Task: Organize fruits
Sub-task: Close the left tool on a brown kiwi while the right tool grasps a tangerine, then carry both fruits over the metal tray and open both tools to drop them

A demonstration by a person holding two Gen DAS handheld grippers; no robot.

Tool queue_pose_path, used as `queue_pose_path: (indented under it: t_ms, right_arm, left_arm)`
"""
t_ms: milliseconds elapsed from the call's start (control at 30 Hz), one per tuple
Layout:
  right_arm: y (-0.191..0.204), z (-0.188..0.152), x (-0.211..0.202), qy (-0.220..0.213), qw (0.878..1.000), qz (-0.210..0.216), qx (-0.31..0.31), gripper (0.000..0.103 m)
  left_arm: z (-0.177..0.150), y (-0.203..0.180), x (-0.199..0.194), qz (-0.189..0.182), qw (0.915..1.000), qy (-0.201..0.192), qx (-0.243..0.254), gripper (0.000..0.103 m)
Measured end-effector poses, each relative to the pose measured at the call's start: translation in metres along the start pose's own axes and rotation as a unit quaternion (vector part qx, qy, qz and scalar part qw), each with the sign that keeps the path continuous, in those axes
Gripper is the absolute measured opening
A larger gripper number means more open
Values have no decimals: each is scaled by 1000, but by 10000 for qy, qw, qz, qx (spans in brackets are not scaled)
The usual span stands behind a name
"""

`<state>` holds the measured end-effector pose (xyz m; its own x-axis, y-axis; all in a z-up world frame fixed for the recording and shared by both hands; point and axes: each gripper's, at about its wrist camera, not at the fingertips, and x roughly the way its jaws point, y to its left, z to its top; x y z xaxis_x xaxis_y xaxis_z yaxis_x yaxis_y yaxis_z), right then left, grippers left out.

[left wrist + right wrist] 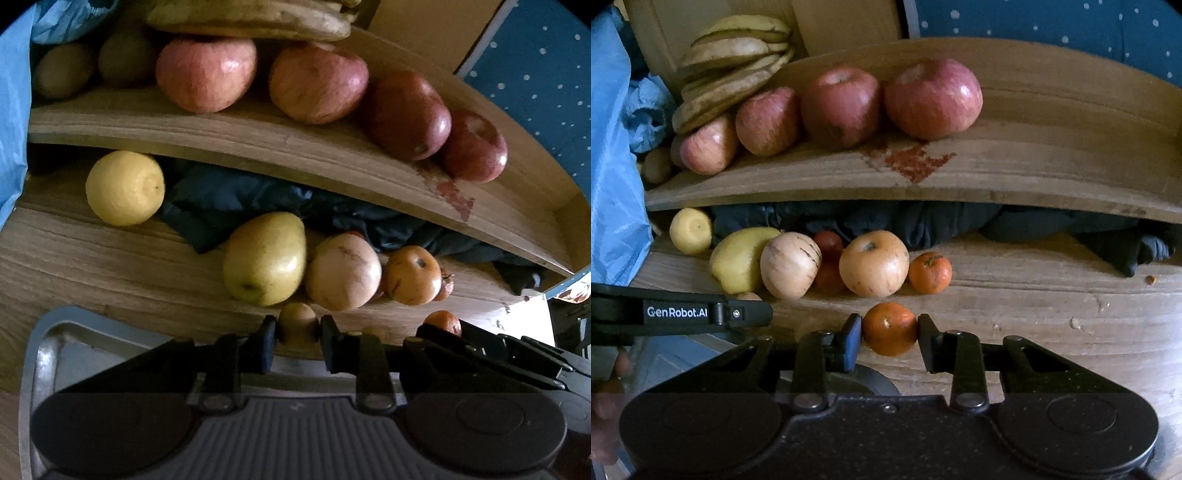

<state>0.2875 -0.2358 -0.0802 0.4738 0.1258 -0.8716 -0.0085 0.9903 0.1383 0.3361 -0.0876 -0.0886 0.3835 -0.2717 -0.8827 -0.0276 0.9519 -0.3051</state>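
Note:
My left gripper (297,332) is shut on a small tan fruit (298,325) just above the wooden table (92,266). My right gripper (889,332) is shut on an orange tangerine (890,328), low over the same table. Just beyond both lies a row of fruit: a lemon (125,187), a yellow-green pear (265,258), a pale striped fruit (343,271), a second one (873,264) and another tangerine (930,272). Several red apples (932,98) and a bunch of bananas (735,59) rest on the raised wooden shelf (1034,166).
A metal tray (48,350) lies under my left gripper at the near left. Dark cloth (258,199) is stuffed under the shelf. A blue plastic bag (613,166) hangs at the left. Kiwis (125,59) sit at the shelf's left end. A red stain (912,158) marks the shelf.

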Motion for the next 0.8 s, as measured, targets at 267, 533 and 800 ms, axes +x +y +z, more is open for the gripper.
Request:
queue_pose_path:
  t_ms: [267, 533, 800]
  right_arm:
    - [3, 2, -23, -171, 9998, -11, -46, 35]
    - [18, -10, -50, -261, 9995, 37, -166, 35]
    - [42, -37, -71, -192, 9996, 70, -208, 35]
  left_arm:
    - [-2, -6, -17, -245, 9994, -6, 228, 28]
    - [-14, 4, -42, -520, 9961, 30, 710, 28]
    - [-32, 15, -59, -912, 9872, 254, 1284, 28]
